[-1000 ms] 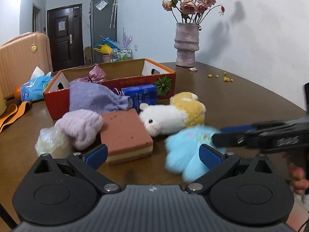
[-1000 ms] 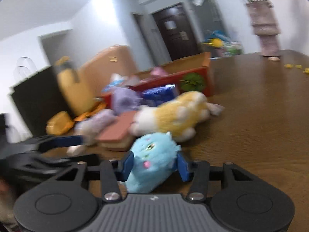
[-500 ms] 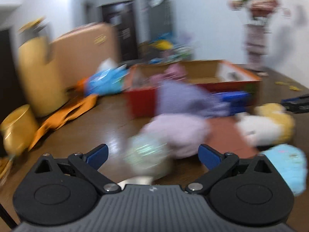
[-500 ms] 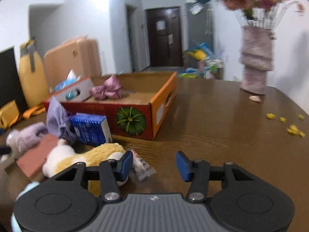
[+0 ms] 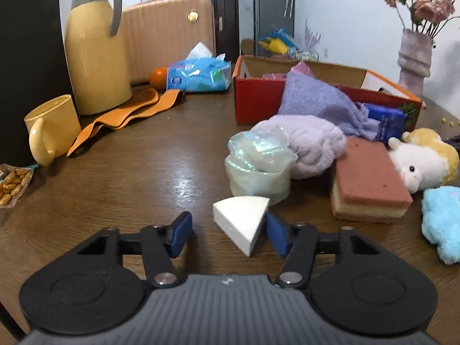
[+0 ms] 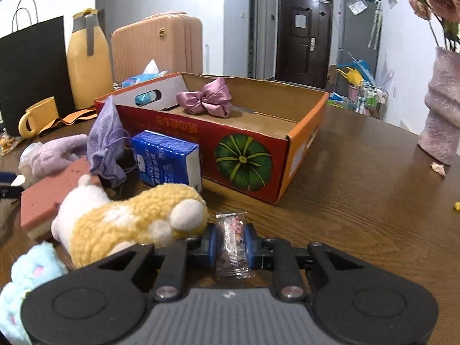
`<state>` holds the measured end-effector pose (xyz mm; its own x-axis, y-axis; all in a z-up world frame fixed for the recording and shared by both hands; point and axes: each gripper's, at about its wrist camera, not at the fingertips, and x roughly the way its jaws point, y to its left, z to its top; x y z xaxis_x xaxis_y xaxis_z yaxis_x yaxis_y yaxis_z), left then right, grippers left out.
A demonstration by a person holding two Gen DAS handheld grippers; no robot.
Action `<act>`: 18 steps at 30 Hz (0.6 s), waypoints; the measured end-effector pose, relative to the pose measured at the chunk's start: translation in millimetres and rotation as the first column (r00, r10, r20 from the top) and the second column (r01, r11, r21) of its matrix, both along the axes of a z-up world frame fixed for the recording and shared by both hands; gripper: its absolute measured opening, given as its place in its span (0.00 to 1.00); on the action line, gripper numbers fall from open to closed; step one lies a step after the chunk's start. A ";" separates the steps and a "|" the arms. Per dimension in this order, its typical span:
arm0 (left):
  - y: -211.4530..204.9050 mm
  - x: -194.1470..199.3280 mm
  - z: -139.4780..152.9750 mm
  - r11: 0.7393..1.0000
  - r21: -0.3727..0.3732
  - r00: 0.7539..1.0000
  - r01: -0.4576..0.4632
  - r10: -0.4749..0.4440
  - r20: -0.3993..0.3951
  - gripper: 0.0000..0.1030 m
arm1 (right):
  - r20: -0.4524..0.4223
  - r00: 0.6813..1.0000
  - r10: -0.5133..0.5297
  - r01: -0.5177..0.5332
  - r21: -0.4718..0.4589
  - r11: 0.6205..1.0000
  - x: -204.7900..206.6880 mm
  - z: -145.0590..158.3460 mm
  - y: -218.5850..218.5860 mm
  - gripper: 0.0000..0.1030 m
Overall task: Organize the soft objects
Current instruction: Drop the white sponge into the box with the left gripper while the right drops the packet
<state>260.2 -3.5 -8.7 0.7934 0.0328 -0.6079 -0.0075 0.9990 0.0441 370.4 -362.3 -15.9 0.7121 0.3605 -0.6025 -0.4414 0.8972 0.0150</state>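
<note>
**On the table, two pickups at once**

Right gripper (image 6: 230, 243) is closing on the sachet (image 6: 233, 244) beside the lamb (image 6: 129, 221). Left gripper (image 5: 227, 234) is closing around the wedge (image 5: 244, 224); only its right pad touches. Centre it first, squeeze gently, then carry both to the box (image 6: 304, 132).

Tall yellow thermos jug with grey handle (image 5: 96, 46) stands at table's far left edge. Yellow ceramic mug (image 5: 51, 128) near it, in front of a black paper bag (image 5: 27, 63). Open packet of snacks (image 5: 13, 184) lies beside the mug. Ribbed peach hard-shell suitcase (image 5: 169, 34) behind the jug. Textured pink vase of dried roses (image 6: 441, 106) on the brown wooden table (image 6: 359, 189). Dark door (image 6: 302, 34) beyond.
</note>
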 end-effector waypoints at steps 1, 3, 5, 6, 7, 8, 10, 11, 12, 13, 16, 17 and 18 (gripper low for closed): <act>-0.5 0.5 -0.6 1.000 -0.008 1.000 0.001 -0.001 0.001 0.55 | 0.001 1.000 -0.020 0.020 0.004 1.000 -2.2 -0.1 -2.7 0.17; -1.0 1.1 -1.2 0.999 -0.034 1.000 0.013 -0.013 0.004 0.38 | 0.001 0.999 -0.054 0.054 0.013 0.998 -8.3 0.6 -8.8 0.16; -2.9 2.1 -0.4 0.999 -0.040 1.000 0.023 -0.023 0.007 0.34 | 0.006 0.996 -0.088 0.088 0.022 0.996 -17.8 2.7 -12.8 0.16; -3.7 2.1 -0.9 0.999 -0.035 1.000 0.028 -0.028 0.007 0.34 | 0.012 0.994 -0.104 0.104 0.027 0.994 -24.1 4.5 -14.7 0.16; -3.9 1.6 -1.2 0.999 -0.031 1.000 0.030 -0.030 0.008 0.33 | 0.016 0.993 -0.120 0.120 0.031 0.992 -30.7 6.5 -16.5 0.16; -3.0 0.5 -1.3 0.999 -0.036 1.000 0.031 -0.030 0.009 0.32 | 0.021 0.990 -0.139 0.138 0.033 0.990 -38.1 8.8 -18.7 0.16; 1.0 -4.1 -0.3 0.997 -0.064 0.999 0.037 -0.036 0.013 0.32 | 0.039 0.985 -0.171 0.170 0.031 0.985 -55.4 14.5 -21.6 0.16; 2.9 -8.0 0.7 0.996 -0.075 0.999 0.045 -0.043 0.021 0.31 | 0.045 0.982 -0.185 0.184 0.032 0.982 -64.1 17.6 -22.5 0.16; 4.1 -12.2 2.0 0.996 -0.077 0.998 0.049 -0.047 0.029 0.31 | 0.052 0.979 -0.198 0.196 0.033 0.980 -74.0 21.2 -22.5 0.16; 5.5 -17.8 4.1 0.995 -0.079 0.998 0.056 -0.053 0.041 0.31 | 0.060 0.976 -0.207 0.205 0.035 0.978 -83.4 24.8 -22.4 0.16; 10.8 -32.8 12.6 0.991 -0.107 0.995 0.080 -0.072 0.074 0.31 | 0.089 0.969 -0.231 0.227 0.054 0.972 -113.9 36.6 -16.0 0.16; 12.3 -38.3 16.2 0.989 -0.114 0.993 0.092 -0.082 0.089 0.31 | 0.100 0.967 -0.236 0.230 0.066 0.971 -125.2 39.9 -13.1 0.16; 13.5 -42.6 19.5 0.987 -0.121 0.990 0.107 -0.094 0.102 0.31 | 0.110 0.965 -0.238 0.230 0.077 0.970 -134.7 42.5 -10.2 0.16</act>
